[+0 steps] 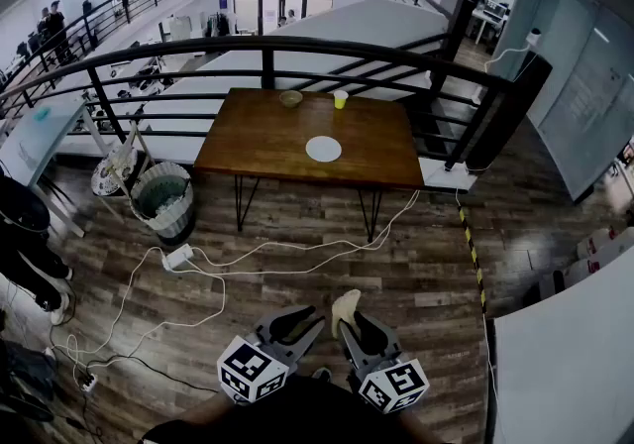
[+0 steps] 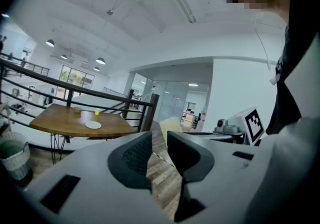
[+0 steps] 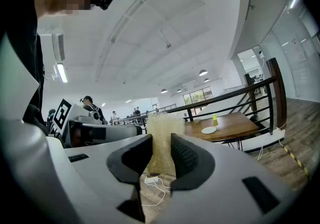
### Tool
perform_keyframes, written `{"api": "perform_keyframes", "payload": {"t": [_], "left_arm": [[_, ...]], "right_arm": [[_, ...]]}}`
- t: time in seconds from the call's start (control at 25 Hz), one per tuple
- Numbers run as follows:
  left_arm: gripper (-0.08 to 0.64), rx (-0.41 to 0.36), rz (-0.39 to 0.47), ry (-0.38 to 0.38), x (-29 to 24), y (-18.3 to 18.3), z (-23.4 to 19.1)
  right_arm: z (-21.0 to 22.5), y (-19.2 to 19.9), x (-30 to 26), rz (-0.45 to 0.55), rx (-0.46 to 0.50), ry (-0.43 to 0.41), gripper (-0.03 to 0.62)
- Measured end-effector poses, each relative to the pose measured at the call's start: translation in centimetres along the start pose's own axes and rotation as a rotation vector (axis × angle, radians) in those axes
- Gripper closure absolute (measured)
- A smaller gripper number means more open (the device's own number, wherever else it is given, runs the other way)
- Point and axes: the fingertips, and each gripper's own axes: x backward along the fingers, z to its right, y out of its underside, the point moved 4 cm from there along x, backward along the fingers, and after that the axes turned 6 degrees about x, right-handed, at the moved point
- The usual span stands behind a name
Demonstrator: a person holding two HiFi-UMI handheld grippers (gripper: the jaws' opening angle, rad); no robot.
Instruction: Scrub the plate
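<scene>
A white plate lies on the brown wooden table far ahead; it also shows small in the left gripper view and the right gripper view. Both grippers hang low near the person's body, well away from the table. My right gripper is shut on a pale yellow sponge, which sticks up past the jaws. My left gripper holds nothing, its jaws drawn close with only a thin gap.
A small bowl and a yellow cup stand at the table's far edge. A black railing runs behind the table. A waste basket stands left of it. White cables and a power strip lie on the wooden floor.
</scene>
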Motion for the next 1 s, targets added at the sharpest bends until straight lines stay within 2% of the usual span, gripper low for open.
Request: {"api": "perform_keyframes", "payload": {"t": [0.32,0.6,0.76,1.0], "left_arm": [[0.456,-0.007,0.002,0.005,-0.9,-0.2,0.0],[0.456,-0.011,0.001,0.008,-3.1,0.1,1.2],[0.456,0.040,-0.023,0.023,-4.7,1.0,2.0],[0.456,0.089,-0.044,-0.005,-6.2,0.7,0.4]], "right_arm": [[1.2,-0.2,0.0,0.011,0.007,0.005,0.465],[4.3,-0.2,1.6,0.050,-0.064,0.038,0.465],[5.6,0.4,2.1,0.030,-0.079,0.017,0.465],[7.4,0.5,0.7,0.002,-0.113,0.013,0.465]]}}
